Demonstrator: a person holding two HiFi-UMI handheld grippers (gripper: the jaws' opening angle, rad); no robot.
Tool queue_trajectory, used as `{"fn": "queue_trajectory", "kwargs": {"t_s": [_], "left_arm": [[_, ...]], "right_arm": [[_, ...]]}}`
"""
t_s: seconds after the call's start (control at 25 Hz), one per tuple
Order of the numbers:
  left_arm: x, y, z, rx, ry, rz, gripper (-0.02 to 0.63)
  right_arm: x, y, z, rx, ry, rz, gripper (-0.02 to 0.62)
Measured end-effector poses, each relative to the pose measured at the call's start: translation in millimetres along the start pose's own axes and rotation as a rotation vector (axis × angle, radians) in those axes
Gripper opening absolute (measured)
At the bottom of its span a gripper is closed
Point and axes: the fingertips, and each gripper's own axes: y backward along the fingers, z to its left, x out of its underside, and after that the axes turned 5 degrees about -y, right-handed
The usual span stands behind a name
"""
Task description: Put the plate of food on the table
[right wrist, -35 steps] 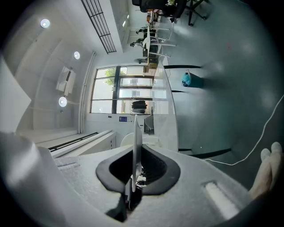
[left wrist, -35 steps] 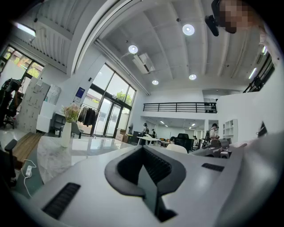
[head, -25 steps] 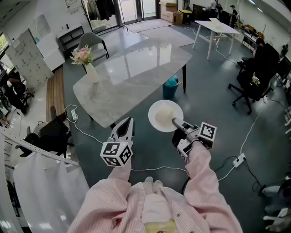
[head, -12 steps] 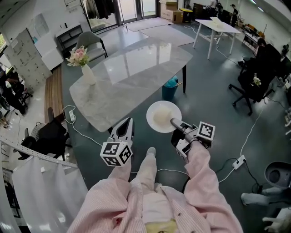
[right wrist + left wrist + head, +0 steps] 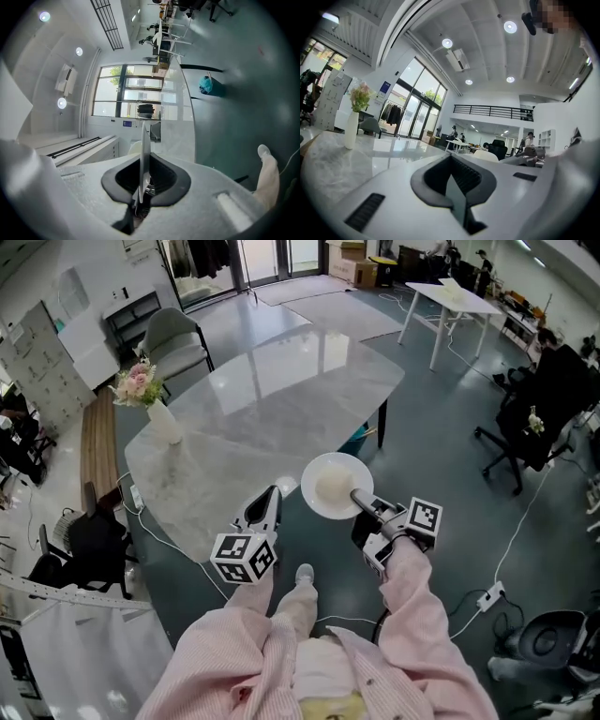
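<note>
A white plate (image 5: 336,484) with pale food on it is held level in the air, just off the near edge of the grey marble table (image 5: 262,399). My right gripper (image 5: 360,497) is shut on the plate's near rim. In the right gripper view the plate (image 5: 144,136) shows edge-on, clamped between the jaws of the right gripper (image 5: 142,187). My left gripper (image 5: 265,505) hangs to the left of the plate, pointing at the table edge, shut and holding nothing. The left gripper view shows the left gripper (image 5: 452,180) with its jaws together over the tabletop (image 5: 356,154).
A white vase with pink flowers (image 5: 155,409) stands at the table's left end. A grey chair (image 5: 173,338) is behind the table, and a teal bin (image 5: 360,439) under its right side. A white desk (image 5: 445,296), a black office chair (image 5: 534,418), and floor cables with a power strip (image 5: 489,596) lie to the right.
The person has stepped toward the marble table, so its edge is now much closer to both grippers. The plate stays gripped in the right gripper, held the same way.
</note>
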Motion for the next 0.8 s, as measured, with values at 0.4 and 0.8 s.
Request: {"fn": "queue_trajectory", "kwargs": {"t_s": [0.4, 0.8], "left_arm": [[-11.4, -150.5, 43.1, 0.087, 0.032, 0.055, -0.003], [-2.0, -214.0, 58.1, 0.139, 0.044, 0.088, -0.003]], "right_arm": [[-117.4, -95.0, 6.2, -0.032, 0.021, -0.052, 0.025], [-167.7, -119.6, -14.0, -0.03, -0.012, -0.12, 0.025]]}}
